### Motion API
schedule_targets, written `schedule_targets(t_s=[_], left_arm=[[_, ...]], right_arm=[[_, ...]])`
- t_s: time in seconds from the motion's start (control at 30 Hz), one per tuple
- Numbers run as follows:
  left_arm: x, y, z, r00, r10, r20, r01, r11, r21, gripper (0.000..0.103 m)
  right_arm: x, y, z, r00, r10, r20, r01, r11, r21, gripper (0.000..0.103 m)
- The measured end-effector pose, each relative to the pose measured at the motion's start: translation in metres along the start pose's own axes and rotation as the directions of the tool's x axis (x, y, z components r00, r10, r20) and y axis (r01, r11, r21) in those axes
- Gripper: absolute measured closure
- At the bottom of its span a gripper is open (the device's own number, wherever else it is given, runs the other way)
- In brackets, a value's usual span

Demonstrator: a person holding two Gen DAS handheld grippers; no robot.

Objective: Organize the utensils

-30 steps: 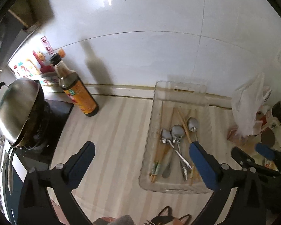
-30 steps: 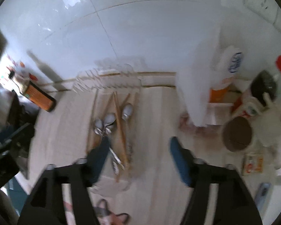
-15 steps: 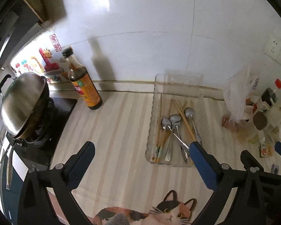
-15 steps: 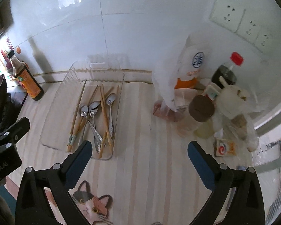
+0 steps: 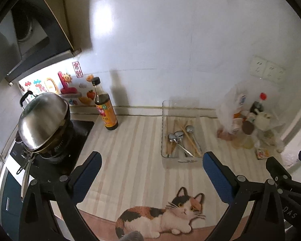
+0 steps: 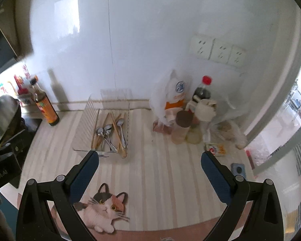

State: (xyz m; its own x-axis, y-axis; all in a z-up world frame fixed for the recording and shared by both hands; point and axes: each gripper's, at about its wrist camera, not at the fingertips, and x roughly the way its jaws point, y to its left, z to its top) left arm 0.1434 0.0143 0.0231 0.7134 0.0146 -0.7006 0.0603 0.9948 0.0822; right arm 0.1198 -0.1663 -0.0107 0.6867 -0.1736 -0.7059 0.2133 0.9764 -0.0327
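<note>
Right wrist view, so nearest the lens the right gripper was seen with its blue fingers spread about as wide as they go, and nothing was held between them. Under them only the cat picture on the striped worktop was found. A bit further out, ahead and slightly left of the gap, the clear tray was parked, its near rim just past the left fingertip in the picture. Inside it the spoons and chopsticks were laid with their long axes running away from the lens toward the wall, spoon bowls at the far end and handles toward the fingers.

From the left wrist view the left gripper was also seen wide open and empty, with the same tray off to its right, ahead of the right-hand finger. So the right hand was judged the nearer and better lined up, tbh, though neither was close to touching. Any grab would probably have to be made across the handles, since they lie lengthwise.

Furthest back, the sauce bottle stood by the wall at left and a clutter of jars and bags at right, well apart from the tray.
</note>
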Motion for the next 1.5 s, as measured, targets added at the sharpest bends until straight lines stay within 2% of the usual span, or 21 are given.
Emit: schedule_targets(t_s=[0.33, 0.53, 0.83, 1.5], left_arm=[[-0.08, 0.016, -0.022, 0.995, -0.069, 0.068, 0.067, 0.997, 0.027, 0.0], [-0.103, 0.023, -0.036, 0.995, -0.069, 0.072, 0.068, 0.997, 0.02, 0.0], [-0.105, 0.024, -0.041, 0.998, -0.034, 0.056, 0.034, 0.999, -0.002, 0.0], [-0.09, 0.01, -0.045, 1.0, 0.021, 0.019, -0.021, 1.0, -0.01, 0.0]], right_arm=[[-0.114, 0.002, -0.033, 0.992, -0.03, 0.124, 0.023, 0.998, 0.052, 0.0], [-0.149, 0.007, -0.048, 0.988, -0.035, 0.151, 0.028, 0.999, 0.045, 0.0], [-0.157, 0.007, -0.053, 0.99, 0.004, 0.144, -0.009, 0.999, 0.033, 0.0], [-0.124, -0.007, -0.046, 0.995, 0.05, 0.086, -0.05, 0.999, 0.001, 0.0]])
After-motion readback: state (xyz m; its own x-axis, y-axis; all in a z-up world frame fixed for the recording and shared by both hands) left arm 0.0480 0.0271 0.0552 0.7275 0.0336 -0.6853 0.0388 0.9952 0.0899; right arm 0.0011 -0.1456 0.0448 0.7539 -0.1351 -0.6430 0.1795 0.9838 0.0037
